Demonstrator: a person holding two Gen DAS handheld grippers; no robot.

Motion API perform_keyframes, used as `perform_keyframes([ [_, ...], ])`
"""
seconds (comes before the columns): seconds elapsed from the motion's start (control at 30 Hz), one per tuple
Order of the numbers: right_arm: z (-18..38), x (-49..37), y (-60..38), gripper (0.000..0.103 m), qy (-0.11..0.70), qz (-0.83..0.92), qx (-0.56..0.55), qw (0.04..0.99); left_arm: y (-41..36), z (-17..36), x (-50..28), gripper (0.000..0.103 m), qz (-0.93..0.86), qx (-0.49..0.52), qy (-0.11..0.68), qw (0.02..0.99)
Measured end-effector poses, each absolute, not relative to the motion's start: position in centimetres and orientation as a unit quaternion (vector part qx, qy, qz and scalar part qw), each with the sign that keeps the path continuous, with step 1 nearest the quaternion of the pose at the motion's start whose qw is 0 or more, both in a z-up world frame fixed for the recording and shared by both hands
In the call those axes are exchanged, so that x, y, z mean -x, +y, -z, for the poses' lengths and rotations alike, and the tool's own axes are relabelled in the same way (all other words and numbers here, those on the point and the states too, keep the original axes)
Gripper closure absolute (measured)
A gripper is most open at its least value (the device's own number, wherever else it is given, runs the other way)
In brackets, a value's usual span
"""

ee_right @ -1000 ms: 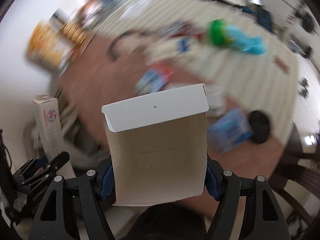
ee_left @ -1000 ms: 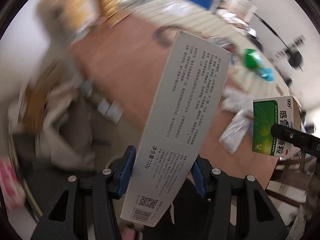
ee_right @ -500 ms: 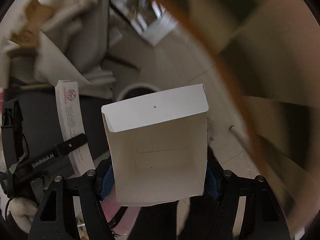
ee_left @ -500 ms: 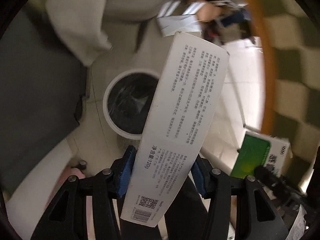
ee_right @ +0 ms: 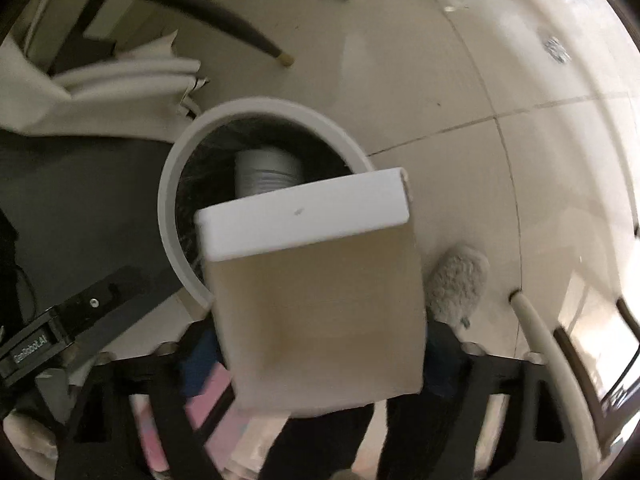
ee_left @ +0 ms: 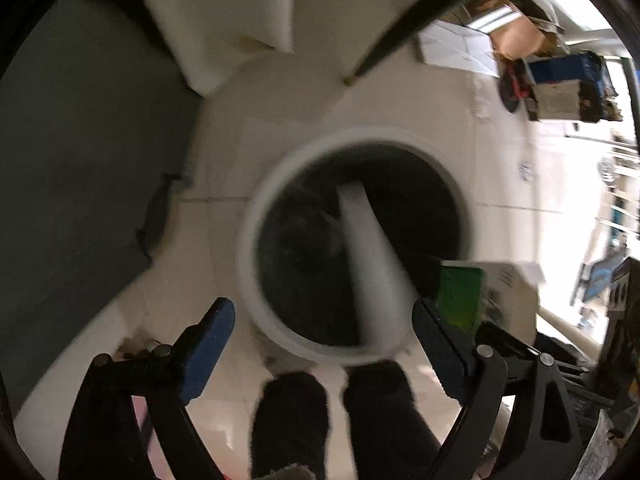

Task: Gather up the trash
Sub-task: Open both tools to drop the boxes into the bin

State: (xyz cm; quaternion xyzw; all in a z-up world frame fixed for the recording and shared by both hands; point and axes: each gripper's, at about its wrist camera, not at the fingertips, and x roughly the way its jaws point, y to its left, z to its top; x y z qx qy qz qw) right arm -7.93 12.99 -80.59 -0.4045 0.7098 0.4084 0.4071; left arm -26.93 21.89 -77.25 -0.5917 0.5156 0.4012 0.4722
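Note:
A round white trash bin with a dark liner stands on the floor below both grippers; it also shows in the right wrist view. My left gripper is open, and the long white box is blurred and dropping into the bin; in the right wrist view it lies inside the bin. The green and white box shows at the right. In the right wrist view the open cardboard box sits tilted between the fingers of my right gripper, whose jaws look spread apart.
Pale tiled floor surrounds the bin. A dark chair leg crosses the upper left. A grey mat lies left of the bin. A fluffy slipper and a white pipe are at the right. Boxes stand far right.
Both grippers swung from the table down over the bin. My left gripper opened and let go of the long white box, which falls into the bin. The cardboard box tilted as the right jaws widened.

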Motion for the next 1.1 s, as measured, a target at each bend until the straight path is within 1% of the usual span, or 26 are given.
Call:
perform_keyframes([
  [0.1, 80.5, 9.3, 12.9, 0.0, 0.683, -0.42, 0.434, 0.412, 21.5, 76.3, 27.7, 0.013, -0.449, 0.533, 0.538, 0.474],
  [0.13, 80.9, 8.5, 14.2, 0.0, 0.675, -0.421, 0.441, 0.415, 21.4, 76.2, 27.9, 0.013, -0.454, 0.527, 0.54, 0.474],
  [0.33, 79.2, 8.1, 14.9, 0.0, 0.618, -0.417, 0.491, 0.451, 20.4, 74.0, 28.2, 0.013, -0.463, 0.512, 0.548, 0.472],
  [0.4, 79.1, 8.2, 15.2, 0.0, 0.611, -0.413, 0.496, 0.459, 20.2, 73.5, 28.2, 0.013, -0.462, 0.509, 0.552, 0.472],
  [0.57, 76.6, 8.2, 14.8, 0.0, 0.596, -0.411, 0.502, 0.474, 19.3, 71.5, 27.7, 0.013, -0.453, 0.509, 0.557, 0.474],
  [0.87, 69.7, 8.5, 14.1, 0.0, 0.574, -0.424, 0.49, 0.501, 18.0, 65.1, 27.5, 0.013, -0.458, 0.501, 0.55, 0.487],
  [1.1, 61.0, 8.4, 13.3, 0.0, 0.56, -0.44, 0.471, 0.52, 16.7, 57.5, 27.6, 0.013, -0.46, 0.493, 0.541, 0.503],
])
